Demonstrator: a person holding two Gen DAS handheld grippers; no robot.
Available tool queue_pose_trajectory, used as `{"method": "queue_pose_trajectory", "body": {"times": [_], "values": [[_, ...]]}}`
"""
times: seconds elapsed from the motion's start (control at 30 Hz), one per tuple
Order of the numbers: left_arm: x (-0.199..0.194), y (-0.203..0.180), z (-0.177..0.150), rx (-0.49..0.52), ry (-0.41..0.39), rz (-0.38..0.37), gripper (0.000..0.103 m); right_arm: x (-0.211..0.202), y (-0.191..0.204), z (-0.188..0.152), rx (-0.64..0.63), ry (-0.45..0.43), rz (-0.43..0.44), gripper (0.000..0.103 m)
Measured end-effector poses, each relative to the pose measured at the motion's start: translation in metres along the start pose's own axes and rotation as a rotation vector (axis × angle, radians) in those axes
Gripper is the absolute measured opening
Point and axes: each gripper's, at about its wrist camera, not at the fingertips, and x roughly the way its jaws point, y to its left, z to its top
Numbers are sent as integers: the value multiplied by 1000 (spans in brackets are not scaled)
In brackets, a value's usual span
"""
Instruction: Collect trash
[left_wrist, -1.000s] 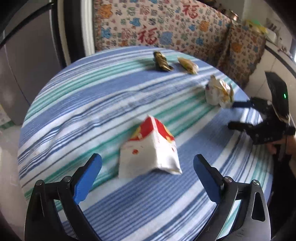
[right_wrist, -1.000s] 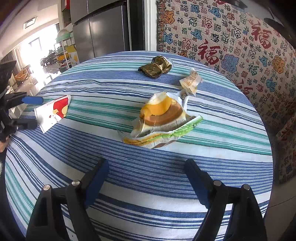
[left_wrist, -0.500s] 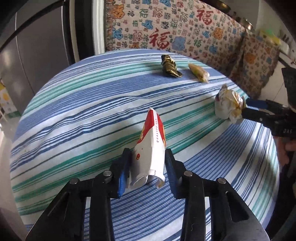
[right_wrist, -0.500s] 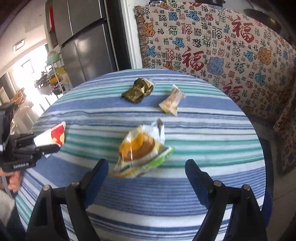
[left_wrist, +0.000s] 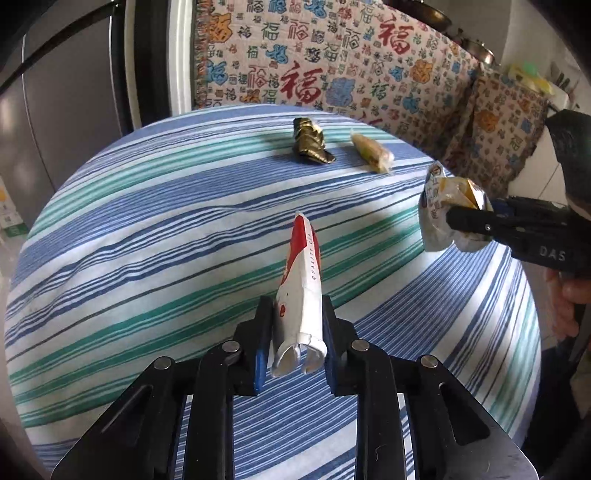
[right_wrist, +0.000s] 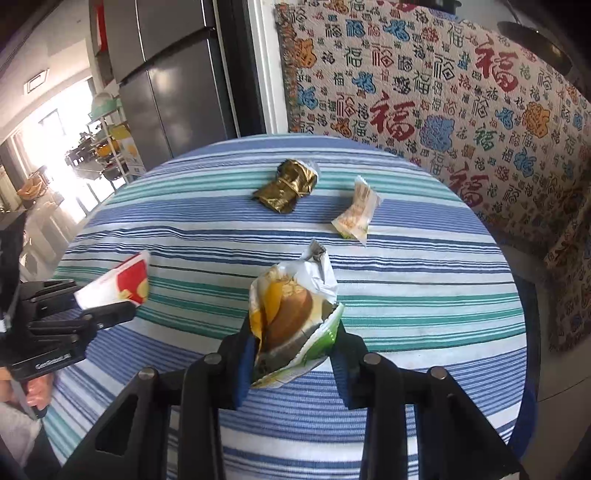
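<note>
Red-white wrapper (pinched) between left gripper fingers.

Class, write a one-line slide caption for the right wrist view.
Right gripper clamps a yellow snack wrapper above the striped table.

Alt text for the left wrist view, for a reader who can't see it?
The left gripper is shut on a red-and-white wrapper, held above a round table with a striped cloth. At right, the right gripper holds a yellow wrapper. A gold wrapper and a pale packet lie on the far side.
</note>
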Motion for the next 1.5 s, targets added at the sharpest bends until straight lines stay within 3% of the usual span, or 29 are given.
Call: {"method": "queue_pose_trajectory", "body": {"times": [0.73, 1.23, 1.5], "values": [[-3, -59, 20, 110, -63, 75, 22, -28, -32, -25, 40, 5, 6, 36], [-5, -87, 19, 69, -74, -66, 20, -69, -77, -34, 105, -41, -9, 36], [-5, -123, 22, 108, -63, -117, 20, -81, -103, -48, 156, -34, -5, 36]]}}
